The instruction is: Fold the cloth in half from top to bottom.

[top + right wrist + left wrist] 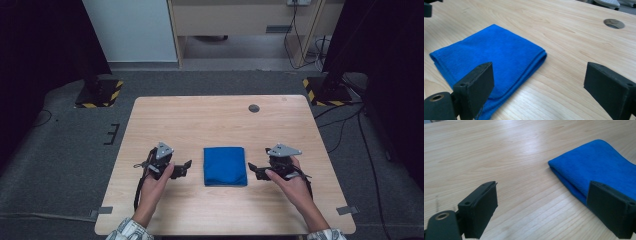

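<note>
Both forearms come in from the near edge. The left tool (186,166) and the right tool (253,170) sit low, pointing inward toward each other, each with jaws spread wide and nothing between them.

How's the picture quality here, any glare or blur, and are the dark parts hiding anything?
High view: soft and low in detail, the table evenly lit, both far corners of the room nearly black. Left gripper view: a pale sheen on the wood beyond the blue cloth, and the near jaws look a little soft. Right gripper view: the cloth's weave is sharp, the far table edge blurs.
</note>
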`<state>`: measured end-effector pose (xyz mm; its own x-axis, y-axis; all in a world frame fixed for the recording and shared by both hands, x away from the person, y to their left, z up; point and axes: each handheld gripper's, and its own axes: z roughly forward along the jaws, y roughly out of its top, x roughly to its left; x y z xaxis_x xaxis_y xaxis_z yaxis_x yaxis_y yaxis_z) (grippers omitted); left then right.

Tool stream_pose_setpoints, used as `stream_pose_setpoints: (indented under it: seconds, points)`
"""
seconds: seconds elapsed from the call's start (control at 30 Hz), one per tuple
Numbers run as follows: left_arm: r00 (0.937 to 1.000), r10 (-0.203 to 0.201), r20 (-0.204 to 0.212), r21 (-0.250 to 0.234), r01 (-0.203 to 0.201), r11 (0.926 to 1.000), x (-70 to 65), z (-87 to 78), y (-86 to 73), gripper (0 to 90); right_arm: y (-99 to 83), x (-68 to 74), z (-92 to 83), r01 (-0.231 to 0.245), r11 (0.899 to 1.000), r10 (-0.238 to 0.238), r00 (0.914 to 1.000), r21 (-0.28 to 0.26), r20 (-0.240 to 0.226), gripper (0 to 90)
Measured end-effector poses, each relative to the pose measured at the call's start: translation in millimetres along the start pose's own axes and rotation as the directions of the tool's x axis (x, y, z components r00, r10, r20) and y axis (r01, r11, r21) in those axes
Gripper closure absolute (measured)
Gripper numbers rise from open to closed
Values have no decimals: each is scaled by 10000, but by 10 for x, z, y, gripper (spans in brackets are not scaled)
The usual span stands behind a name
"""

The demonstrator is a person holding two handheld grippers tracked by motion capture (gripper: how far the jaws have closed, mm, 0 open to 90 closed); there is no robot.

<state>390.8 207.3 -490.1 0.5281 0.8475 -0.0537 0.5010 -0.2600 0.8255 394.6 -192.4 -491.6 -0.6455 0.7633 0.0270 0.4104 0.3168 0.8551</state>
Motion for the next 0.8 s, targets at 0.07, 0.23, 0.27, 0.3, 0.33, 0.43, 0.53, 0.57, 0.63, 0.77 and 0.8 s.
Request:
stream_pose_setpoints:
  seconds: [0.07,0.23,0.27,0.3,0.33,0.43,0.53,0.57,0.63,0.77,0.8]
  points:
    - [9999,-106,-52,6,106,9999,48,-17,6,89,-5,-49,-25,-175,9998,175,9998,-53,70,93]
    - [9994,-291,-178,-29,290,9996,136,-46,13,89,-28,-185,-88,-449,9988,454,9985,-207,291,94]
    - [9994,-303,-177,-9,303,9995,146,-48,13,89,-35,-211,-96,-511,9985,518,9981,-205,334,94]
    - [9994,-293,-171,22,293,9996,161,-50,13,89,-41,-228,-98,-575,9981,584,9975,-235,386,94]
    - [9995,-274,-160,25,274,9996,177,-52,13,88,-47,-252,-104,-596,9980,604,9974,-203,406,93]
    - [9989,-379,-270,8,379,9993,230,-71,9,82,-63,-316,-124,-727,9971,741,9953,-240,629,91]
    - [9990,-385,-232,207,390,9990,264,-57,-11,76,-78,-369,-154,-802,9965,820,9932,-247,825,90]
    - [9992,-312,-237,331,319,9989,271,-47,-18,79,-82,-389,-165,-813,9965,828,9924,-208,905,90]
    - [9994,-251,-234,479,262,9985,271,-18,-27,80,-96,-440,-171,-899,9957,915,9901,-200,1066,90]
    - [9995,-142,-276,757,163,9970,291,40,-24,79,-131,-524,-165,-1107,9938,1108,9848,-84,1339,90]
    - [9994,-178,-300,829,202,9964,295,50,-22,79,-138,-536,-161,-1206,9927,1198,9832,-25,1379,90]
